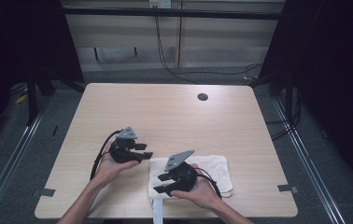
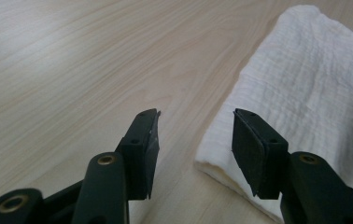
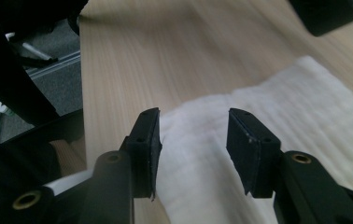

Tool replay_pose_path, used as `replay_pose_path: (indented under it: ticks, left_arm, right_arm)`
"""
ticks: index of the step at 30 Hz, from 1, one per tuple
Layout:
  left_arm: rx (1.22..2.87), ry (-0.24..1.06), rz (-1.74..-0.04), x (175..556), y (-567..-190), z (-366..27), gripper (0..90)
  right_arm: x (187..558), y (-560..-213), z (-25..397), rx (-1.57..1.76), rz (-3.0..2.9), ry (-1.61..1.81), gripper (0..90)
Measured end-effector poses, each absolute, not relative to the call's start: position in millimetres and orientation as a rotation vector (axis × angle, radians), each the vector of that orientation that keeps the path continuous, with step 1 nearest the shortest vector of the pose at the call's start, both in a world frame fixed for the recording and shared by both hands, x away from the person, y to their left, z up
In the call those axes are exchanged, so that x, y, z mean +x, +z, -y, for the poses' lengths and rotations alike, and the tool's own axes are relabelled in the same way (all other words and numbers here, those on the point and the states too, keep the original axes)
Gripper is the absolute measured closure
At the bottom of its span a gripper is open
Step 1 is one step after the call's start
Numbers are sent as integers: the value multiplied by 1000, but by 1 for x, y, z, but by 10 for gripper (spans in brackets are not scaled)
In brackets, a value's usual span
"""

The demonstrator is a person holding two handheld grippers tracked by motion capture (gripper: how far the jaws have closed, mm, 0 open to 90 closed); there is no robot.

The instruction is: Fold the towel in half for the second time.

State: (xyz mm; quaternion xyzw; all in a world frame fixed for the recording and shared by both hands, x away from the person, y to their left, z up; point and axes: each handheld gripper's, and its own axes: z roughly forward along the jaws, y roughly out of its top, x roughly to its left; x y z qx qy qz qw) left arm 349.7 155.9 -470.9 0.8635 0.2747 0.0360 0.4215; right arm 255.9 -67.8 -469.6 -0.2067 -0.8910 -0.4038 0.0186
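**Two hand-held grippers at a folded white towel**

Pale wood surface (image 1: 174,116) with a round cable hole (image 1: 202,97), grey floor and dark curtains around. The towel (image 1: 212,170) lies at the near edge. Left gripper (image 1: 142,151), jaws spread, hovers just left of the towel; right gripper (image 1: 161,183), jaws spread, sits over it. The gripper views resolve the towel's weave; its near edge is hidden by the right hand (image 1: 202,191).

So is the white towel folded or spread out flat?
Folded. The white towel shows a doubled, layered edge in the left gripper view, and lies as a compact rectangle on the table.
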Motion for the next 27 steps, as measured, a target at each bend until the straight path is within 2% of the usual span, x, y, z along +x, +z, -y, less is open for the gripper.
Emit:
replay_pose_path:
  ticks: [4, 12, 18, 23, 27]
  left_arm:
    - [2160, 90, -698, 350, -472, -157, 513]
    - [2185, 69, -669, 348, -475, -151, 503]
    - [2187, 67, -647, 344, -473, -148, 491]
    - [2191, 65, -660, 346, -475, -149, 487]
    - [2182, 63, -667, 348, -475, -152, 485]
  right_arm:
    - [254, -479, 48, -573, 2817, -1229, 610]
    - [248, -493, 46, -559, 2869, -1148, 519]
    - [242, -495, 45, -514, 2948, -1145, 519]
    - [242, -495, 46, -508, 2992, -1163, 657]
    - [245, -496, 48, -521, 2986, -1185, 717]
